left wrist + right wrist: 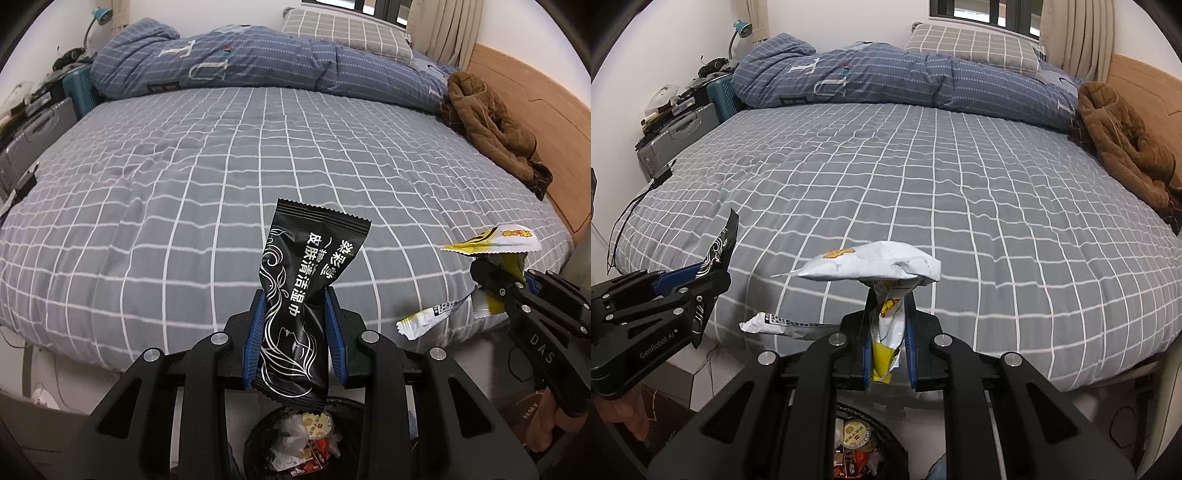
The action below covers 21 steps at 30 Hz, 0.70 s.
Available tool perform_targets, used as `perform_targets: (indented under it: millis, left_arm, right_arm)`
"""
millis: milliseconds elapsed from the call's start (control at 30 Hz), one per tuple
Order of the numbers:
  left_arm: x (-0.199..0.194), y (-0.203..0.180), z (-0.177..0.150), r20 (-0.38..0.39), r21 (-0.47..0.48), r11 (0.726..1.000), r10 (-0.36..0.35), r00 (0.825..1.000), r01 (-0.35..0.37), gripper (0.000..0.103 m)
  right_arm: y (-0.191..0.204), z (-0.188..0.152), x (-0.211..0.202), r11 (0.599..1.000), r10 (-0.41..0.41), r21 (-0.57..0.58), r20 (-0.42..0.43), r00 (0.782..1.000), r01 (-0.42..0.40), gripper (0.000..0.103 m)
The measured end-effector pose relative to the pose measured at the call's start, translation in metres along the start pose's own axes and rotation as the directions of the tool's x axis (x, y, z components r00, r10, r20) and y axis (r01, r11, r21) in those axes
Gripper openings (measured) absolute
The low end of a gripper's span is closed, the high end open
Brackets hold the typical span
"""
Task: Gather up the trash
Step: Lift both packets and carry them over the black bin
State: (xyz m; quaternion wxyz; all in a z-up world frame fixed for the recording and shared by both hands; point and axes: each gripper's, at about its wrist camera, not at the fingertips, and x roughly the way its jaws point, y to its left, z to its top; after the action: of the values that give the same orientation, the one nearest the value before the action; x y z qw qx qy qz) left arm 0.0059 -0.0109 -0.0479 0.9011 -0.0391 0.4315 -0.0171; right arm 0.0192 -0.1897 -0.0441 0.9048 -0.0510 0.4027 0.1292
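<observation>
From the left wrist view, the left gripper (295,325) is clamped narrow on a black wet-wipe packet (303,295), whose long axis stands upright between the blue pads. The trash bin (306,446) sits directly below the gripper, just in front of the bed (221,166); the packet's lower end hangs over the bin's opening. To the right of the bin, the right gripper (498,284) holds a white-and-yellow snack bag (495,242).

From the right wrist view, the right gripper (890,332) is fully closed on the snack bag (871,266), whose crumpled top spreads sideways above the fingers. The bin (860,446) lies below it, slightly left. The left gripper (701,284) looks the better centred over the bin, so its packet should need only a release.
</observation>
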Motion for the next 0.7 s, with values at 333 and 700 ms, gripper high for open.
perform_targets:
  millis: [333,700]
  left_arm:
    - [-0.014,0.004,-0.03,-0.022,-0.022,1.0,-0.002,1.0,0.001,0.03]
    - [-0.032,0.003,-0.069,-0.055,-0.025,1.0,-0.002,0.998,0.0,0.03]
  right_arm:
    - [0.01,-0.021,-0.016,1.0,0.012,-0.007,-0.011,1.0,-0.012,0.013]
    - [0.026,-0.052,-0.032,0.999,0.043,-0.027,-0.044,0.998,-0.045,0.013]
